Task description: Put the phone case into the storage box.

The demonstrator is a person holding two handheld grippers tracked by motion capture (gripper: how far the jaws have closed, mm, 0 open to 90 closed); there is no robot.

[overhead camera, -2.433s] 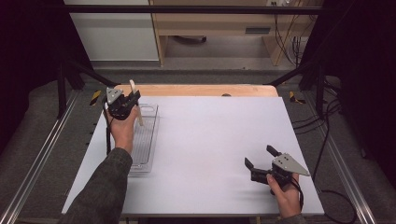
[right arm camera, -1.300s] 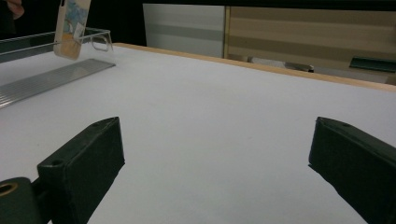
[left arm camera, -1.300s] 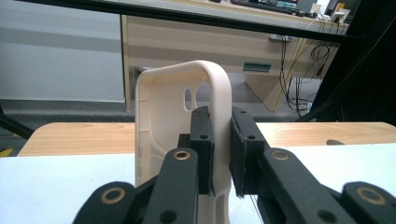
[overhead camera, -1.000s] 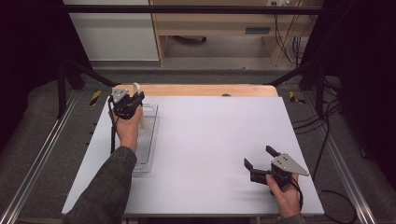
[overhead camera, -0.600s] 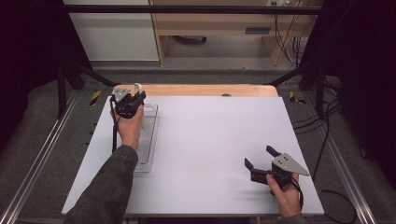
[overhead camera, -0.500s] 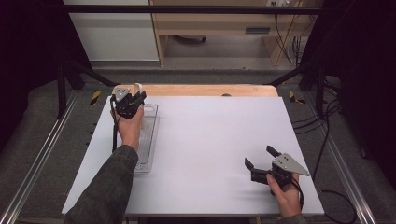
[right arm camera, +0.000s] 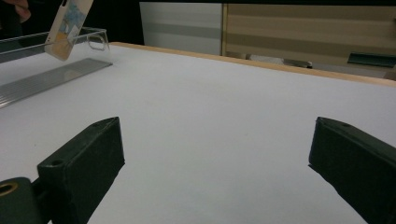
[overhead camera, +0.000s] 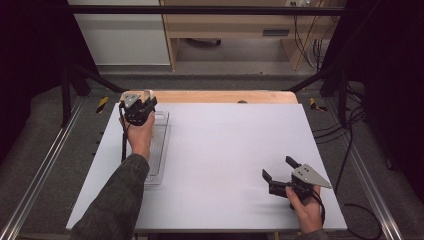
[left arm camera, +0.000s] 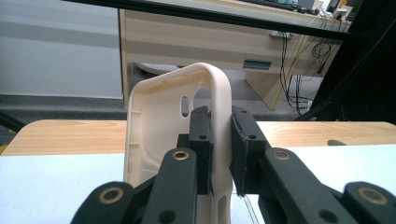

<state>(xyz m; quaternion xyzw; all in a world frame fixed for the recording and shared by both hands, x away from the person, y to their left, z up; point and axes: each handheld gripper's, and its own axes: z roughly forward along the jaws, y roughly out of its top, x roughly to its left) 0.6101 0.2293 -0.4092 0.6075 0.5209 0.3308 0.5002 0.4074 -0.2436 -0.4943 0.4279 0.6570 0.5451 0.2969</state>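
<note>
Up close, the left gripper (left arm camera: 219, 154) pinches the side wall of a cream phone case (left arm camera: 159, 130), held upright over the clear tray (overhead camera: 159, 150) – its printed back (right arm camera: 70, 23) shows from the right gripper (right arm camera: 215, 177), jaws wide and empty, resting on the white table (overhead camera: 225, 150).

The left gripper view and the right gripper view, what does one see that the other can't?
Left gripper view alone: the left gripper shut on the side wall of a cream phone case, seen from its hollow inside. Right gripper view alone: the right gripper open over bare table, a clear tray, and the case's printed back. Shared: the case, the white table with its wooden edge, and the cabinet behind.
</note>
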